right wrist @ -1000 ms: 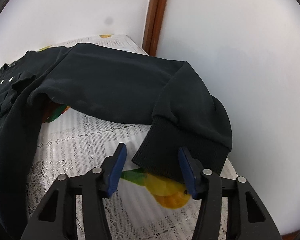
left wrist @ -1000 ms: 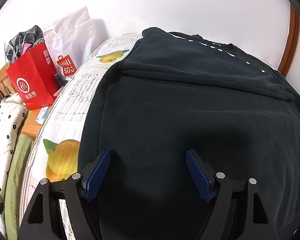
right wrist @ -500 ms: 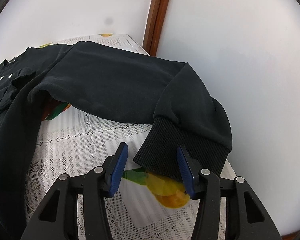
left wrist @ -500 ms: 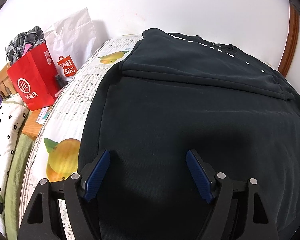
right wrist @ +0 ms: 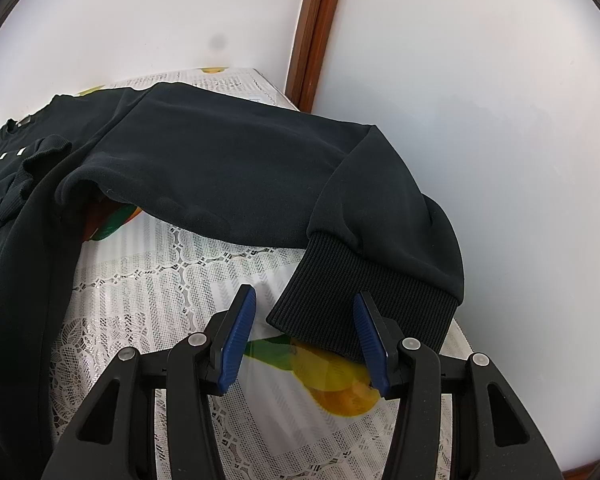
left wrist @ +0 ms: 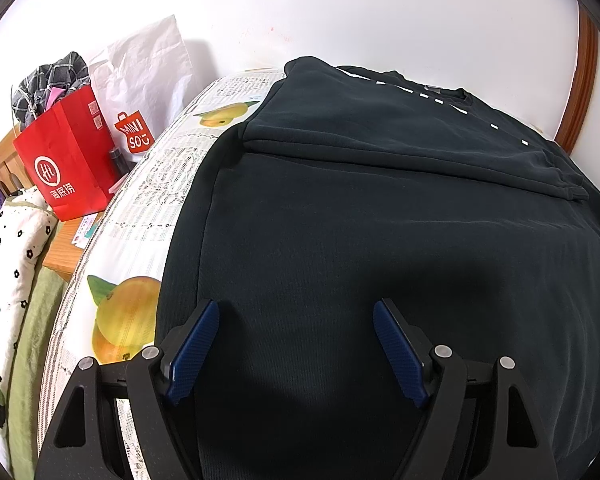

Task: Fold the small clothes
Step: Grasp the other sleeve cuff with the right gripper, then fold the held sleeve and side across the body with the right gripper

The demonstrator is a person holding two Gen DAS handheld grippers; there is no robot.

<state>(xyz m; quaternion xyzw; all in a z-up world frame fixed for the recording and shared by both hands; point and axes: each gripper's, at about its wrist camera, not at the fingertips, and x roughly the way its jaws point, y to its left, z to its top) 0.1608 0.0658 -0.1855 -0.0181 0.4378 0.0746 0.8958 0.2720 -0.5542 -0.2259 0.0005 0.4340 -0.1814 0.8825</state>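
Observation:
A black sweatshirt (left wrist: 360, 220) lies spread on a table with a white lace cloth printed with fruit (left wrist: 152, 184). Its left sleeve is folded across the chest. My left gripper (left wrist: 296, 320) is open and empty, just above the sweatshirt's lower body. In the right wrist view the right sleeve (right wrist: 228, 168) stretches out to the table's right edge, bending toward me at the ribbed cuff (right wrist: 360, 300). My right gripper (right wrist: 304, 308) is open, its jaws on either side of the cuff's near-left corner, not closed on it.
A red paper bag (left wrist: 68, 164) and a white Miniso bag (left wrist: 140, 84) stand left of the table against the wall. Bedding with a black-dotted white cover (left wrist: 4, 264) lies at far left. A white wall (right wrist: 480, 120) and brown door frame (right wrist: 316, 28) border the table's right side.
My right gripper has moved slightly forward and left along the cuff, and its jaws have narrowed a little. The left gripper has barely moved.

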